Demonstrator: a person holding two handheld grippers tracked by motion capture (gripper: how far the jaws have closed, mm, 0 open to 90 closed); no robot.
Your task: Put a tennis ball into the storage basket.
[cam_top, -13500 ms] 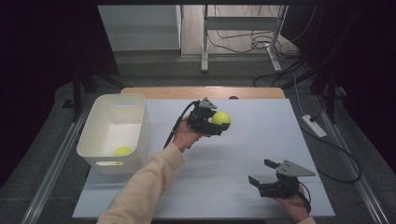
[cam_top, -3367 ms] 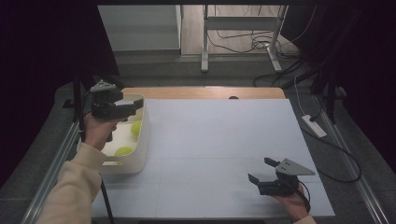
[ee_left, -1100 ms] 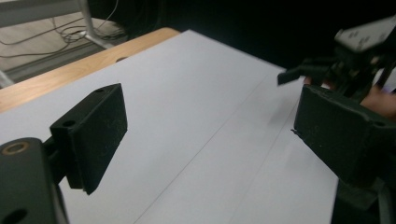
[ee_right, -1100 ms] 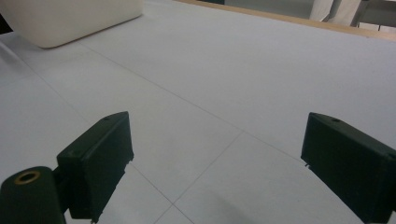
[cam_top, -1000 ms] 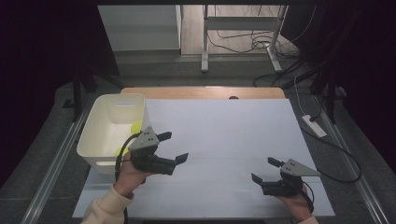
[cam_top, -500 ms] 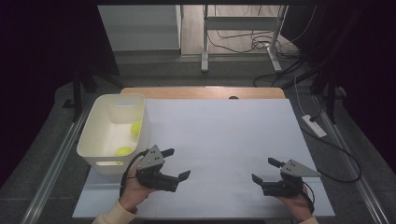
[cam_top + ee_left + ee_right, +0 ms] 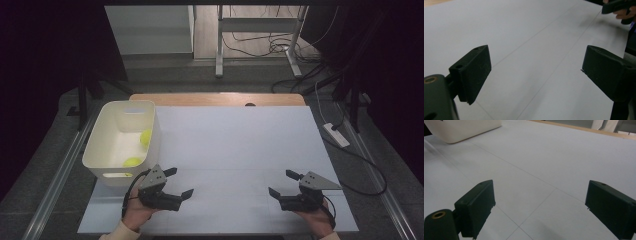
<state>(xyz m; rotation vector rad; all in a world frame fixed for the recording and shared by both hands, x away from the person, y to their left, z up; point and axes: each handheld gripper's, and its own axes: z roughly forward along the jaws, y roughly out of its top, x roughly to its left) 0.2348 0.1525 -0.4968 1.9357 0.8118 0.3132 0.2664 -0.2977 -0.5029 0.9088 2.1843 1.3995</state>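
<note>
Nearest me, the left gripper [image 7: 181, 184] and right gripper [image 7: 286, 184] sit low over the white table [image 7: 235, 145], both gaping wide and empty. Beyond, two yellow balls [image 7: 133, 162] lie in the white bin [image 7: 153, 132]. Little can go wrong, barring a left elbow nudging that bin; its near wall hides part of the closer ball.

The high view looks forward and down from above the person's side, taking in the whole pale grey worktop [image 7: 235, 150] from near edge to far edge. The left gripper view rides low by the near left corner, close over the surface, facing across towards the right claw [image 7: 616, 6]. The right gripper view sits equally low near the near right corner, facing the white plastic tub [image 7: 461, 128] at the left edge. All three share the sheet's bare middle.
</note>
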